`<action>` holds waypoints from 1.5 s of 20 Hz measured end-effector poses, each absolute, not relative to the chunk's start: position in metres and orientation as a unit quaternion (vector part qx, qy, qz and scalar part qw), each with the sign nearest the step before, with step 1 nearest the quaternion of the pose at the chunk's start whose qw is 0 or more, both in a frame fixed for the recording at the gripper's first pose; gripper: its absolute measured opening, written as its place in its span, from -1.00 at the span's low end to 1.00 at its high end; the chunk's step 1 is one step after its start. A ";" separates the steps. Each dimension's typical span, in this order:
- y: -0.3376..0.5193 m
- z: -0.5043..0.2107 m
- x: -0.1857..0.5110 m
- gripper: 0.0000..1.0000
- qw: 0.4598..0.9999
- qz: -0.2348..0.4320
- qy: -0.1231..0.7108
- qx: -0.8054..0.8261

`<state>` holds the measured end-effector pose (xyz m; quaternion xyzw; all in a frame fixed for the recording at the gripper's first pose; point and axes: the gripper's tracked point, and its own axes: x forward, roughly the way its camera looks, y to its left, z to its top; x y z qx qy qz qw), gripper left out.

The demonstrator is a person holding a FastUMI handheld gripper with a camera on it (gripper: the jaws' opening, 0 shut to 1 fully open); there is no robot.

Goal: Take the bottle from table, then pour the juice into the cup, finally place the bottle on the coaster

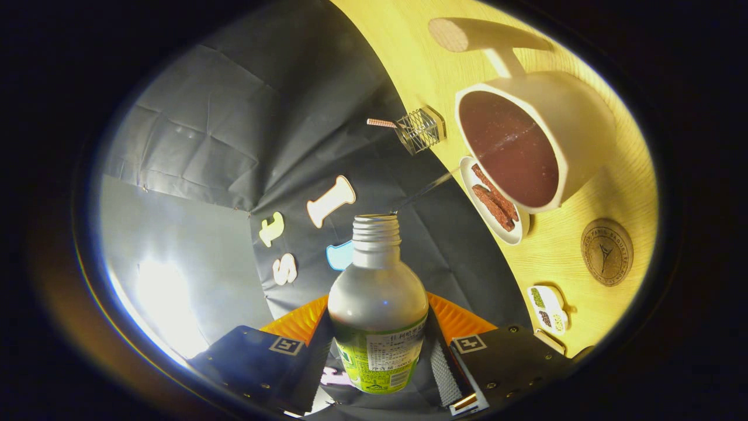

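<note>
Fingers (378, 351) clamp the uncapped bottle (377, 304), a thin stream running to the cup (526, 140) of dark juice (507, 149).

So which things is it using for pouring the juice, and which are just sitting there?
For the job: hand-held gripper shut on the open white plastic bottle; big white cup holding dark juice; round brown coaster.

Just lying about: white plate of brown strips; small wire basket; small white dish.

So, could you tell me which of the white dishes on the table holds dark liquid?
The big cup beyond the tool; the small plate beside it holds brown strips.
</note>
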<state>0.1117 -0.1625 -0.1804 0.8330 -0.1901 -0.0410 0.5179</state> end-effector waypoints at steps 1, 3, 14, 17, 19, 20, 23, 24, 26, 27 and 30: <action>-0.162 -0.182 0.111 0.54 0.519 -0.042 -0.190 0.833; -0.163 -0.183 0.109 0.55 0.518 -0.043 -0.192 0.832; -0.152 -0.199 0.106 0.55 0.522 -0.050 -0.180 0.832; -0.152 -0.200 0.105 0.55 0.523 -0.048 -0.181 0.831; -0.151 -0.199 0.107 0.54 0.526 -0.046 -0.180 0.830; -0.150 -0.199 0.107 0.55 0.528 -0.045 -0.178 0.829; -0.148 -0.202 0.105 0.55 0.529 -0.045 -0.175 0.829; -0.147 -0.203 0.105 0.55 0.529 -0.045 -0.174 0.829; -0.145 -0.203 0.105 0.55 0.532 -0.044 -0.170 0.828; -0.145 -0.204 0.104 0.55 0.534 -0.044 -0.168 0.828; -0.144 -0.201 0.103 0.55 0.535 -0.041 -0.168 0.827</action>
